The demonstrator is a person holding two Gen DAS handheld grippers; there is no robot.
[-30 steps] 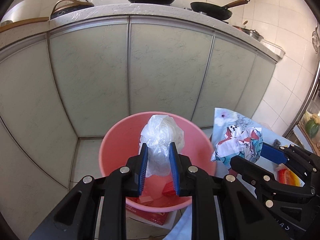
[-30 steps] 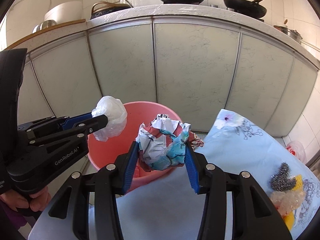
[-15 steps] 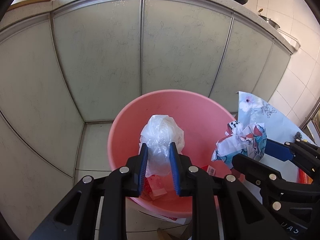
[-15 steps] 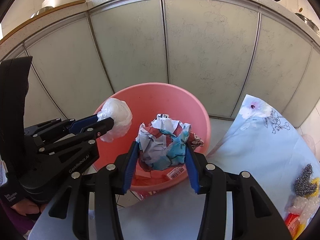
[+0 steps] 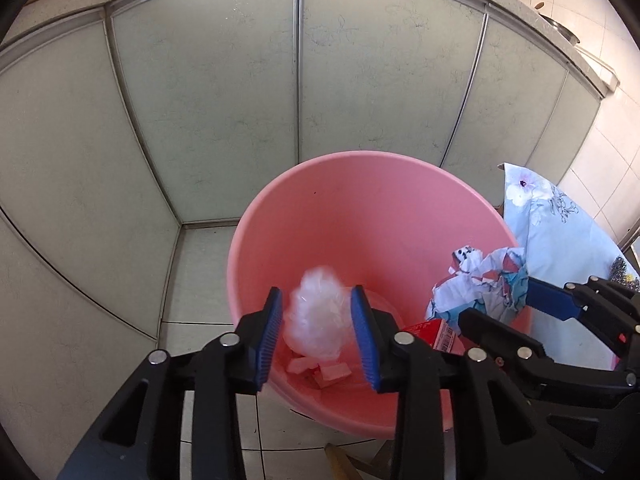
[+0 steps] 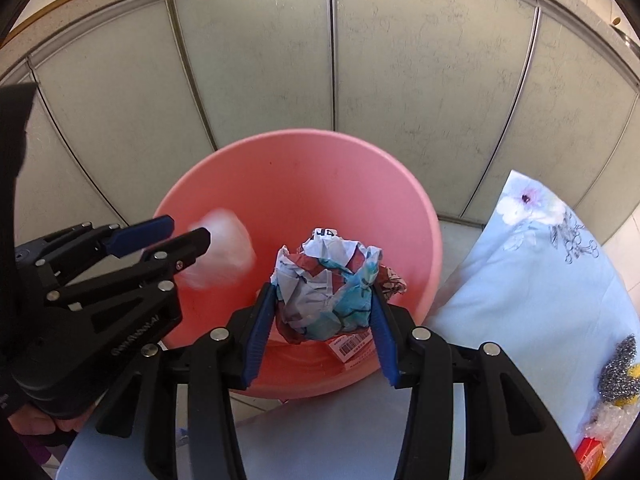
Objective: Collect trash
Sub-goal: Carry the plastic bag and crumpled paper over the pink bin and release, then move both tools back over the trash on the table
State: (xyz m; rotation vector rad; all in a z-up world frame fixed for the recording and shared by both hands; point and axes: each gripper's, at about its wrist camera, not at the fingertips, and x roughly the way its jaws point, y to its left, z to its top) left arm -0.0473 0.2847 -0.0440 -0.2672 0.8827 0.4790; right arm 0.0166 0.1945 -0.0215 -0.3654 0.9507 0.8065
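Note:
A pink bucket (image 5: pixel 256 216) (image 6: pixel 400 184) stands on the floor below both grippers. My left gripper (image 5: pixel 316 292) (image 6: pixel 188 229) hangs over its left half with its jaws opening. A blurred white plastic bag (image 5: pixel 320 320) (image 6: pixel 224 248) is loose between the blue pads, clear of both. My right gripper (image 6: pixel 320 286) (image 5: pixel 498 300) is over the bucket's near right rim. Its jaws are opening slightly, but the pads still touch the crumpled printed paper ball (image 6: pixel 328 280) (image 5: pixel 480 280) on both sides.
Pale cabinet doors (image 5: pixel 300 80) stand close behind the bucket. A red box with a barcode (image 6: pixel 352 346) and small scraps (image 5: pixel 332 372) lie inside it. A table with a light blue floral cloth (image 6: pixel 540 280) is at the right, with a steel scourer (image 6: pixel 620 364) on it.
Both grippers came down and forward over the bucket. The left jaws have spread and let go of the plastic bag, which now blurs as it drops. The paper ball stays in the right gripper.

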